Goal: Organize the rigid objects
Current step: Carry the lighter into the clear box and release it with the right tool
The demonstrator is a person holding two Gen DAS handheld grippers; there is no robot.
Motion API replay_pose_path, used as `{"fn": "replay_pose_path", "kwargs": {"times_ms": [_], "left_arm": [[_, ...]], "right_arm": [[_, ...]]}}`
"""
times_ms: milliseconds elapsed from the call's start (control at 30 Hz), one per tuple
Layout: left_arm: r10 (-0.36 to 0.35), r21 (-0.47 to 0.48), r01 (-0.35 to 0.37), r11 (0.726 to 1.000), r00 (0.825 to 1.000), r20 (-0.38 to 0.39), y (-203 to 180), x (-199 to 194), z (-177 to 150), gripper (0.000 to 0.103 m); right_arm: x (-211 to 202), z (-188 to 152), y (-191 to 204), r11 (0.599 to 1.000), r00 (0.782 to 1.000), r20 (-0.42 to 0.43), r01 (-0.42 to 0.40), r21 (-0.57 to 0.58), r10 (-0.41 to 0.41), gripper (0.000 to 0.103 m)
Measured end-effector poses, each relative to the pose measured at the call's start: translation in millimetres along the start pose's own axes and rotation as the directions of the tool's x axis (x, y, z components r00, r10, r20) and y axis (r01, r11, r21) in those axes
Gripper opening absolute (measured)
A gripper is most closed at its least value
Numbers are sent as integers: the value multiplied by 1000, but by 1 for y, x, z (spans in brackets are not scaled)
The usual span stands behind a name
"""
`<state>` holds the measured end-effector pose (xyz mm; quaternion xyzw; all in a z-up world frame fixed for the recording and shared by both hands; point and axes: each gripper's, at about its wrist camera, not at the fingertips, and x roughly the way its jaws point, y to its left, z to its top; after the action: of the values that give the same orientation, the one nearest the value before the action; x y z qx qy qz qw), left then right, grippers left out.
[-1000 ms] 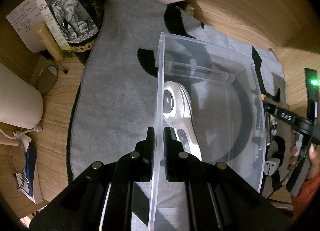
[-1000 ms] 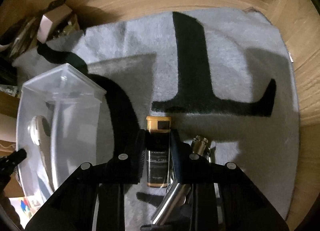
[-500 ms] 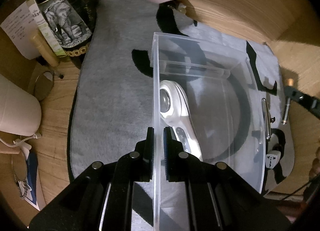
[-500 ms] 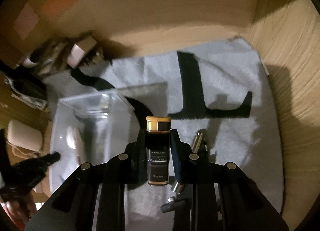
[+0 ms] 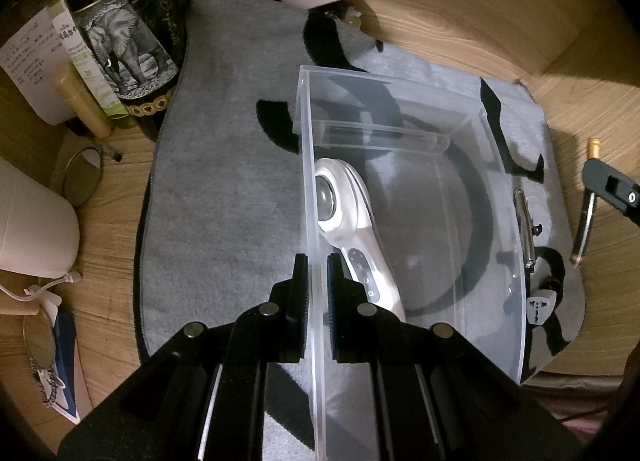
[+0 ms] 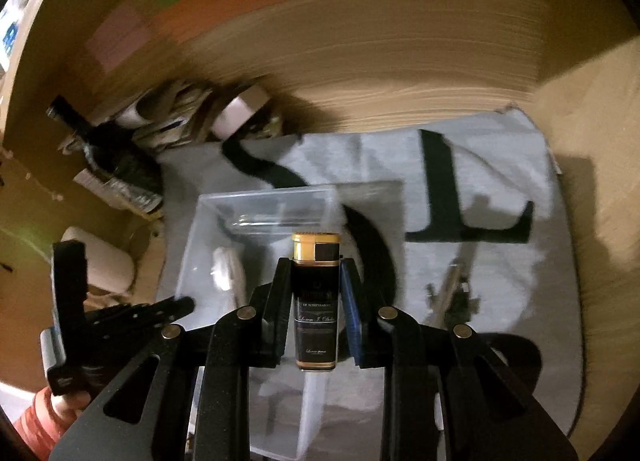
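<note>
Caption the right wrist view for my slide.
Right gripper holds a black-and-gold lighter above the clear bin.

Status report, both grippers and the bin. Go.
Left gripper shut on clear bin wall. Right gripper shut on black-and-gold lighter, lifted above the bin. White handheld device already inside; nothing blocking the drop.

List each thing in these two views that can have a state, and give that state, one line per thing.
left gripper: shut on the clear bin's wall
right gripper: shut on the black-and-gold lighter, held in the air
clear bin: open-topped, on the grey mat
white handheld device: lying inside the bin
black-and-gold lighter: upright between the fingers
</note>
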<state>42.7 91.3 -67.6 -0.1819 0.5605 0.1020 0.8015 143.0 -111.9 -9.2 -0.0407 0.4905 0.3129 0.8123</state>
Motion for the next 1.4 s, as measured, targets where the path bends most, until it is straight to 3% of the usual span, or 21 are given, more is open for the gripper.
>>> {"fn": "replay_pose_path", "kwargs": {"times_ms": [300, 900, 1233, 1400], "left_arm": [[-12, 2, 12, 1000, 1000, -2, 0, 0, 0, 7], [-7, 17, 7, 1000, 1000, -16, -3, 1, 3, 7], [-6, 11, 6, 1000, 1000, -18, -3, 2, 3, 7], [-3, 13, 3, 1000, 1000, -18, -3, 3, 2, 7]], "right_arm": [[32, -6, 37, 995, 995, -83, -57, -79, 51, 22], [117, -27, 55, 987, 952, -304, -31, -157, -19, 22], [120, -29, 59, 983, 943, -332, -39, -178, -23, 22], [106, -26, 59, 984, 953, -302, -44, -171, -10, 23]]}}
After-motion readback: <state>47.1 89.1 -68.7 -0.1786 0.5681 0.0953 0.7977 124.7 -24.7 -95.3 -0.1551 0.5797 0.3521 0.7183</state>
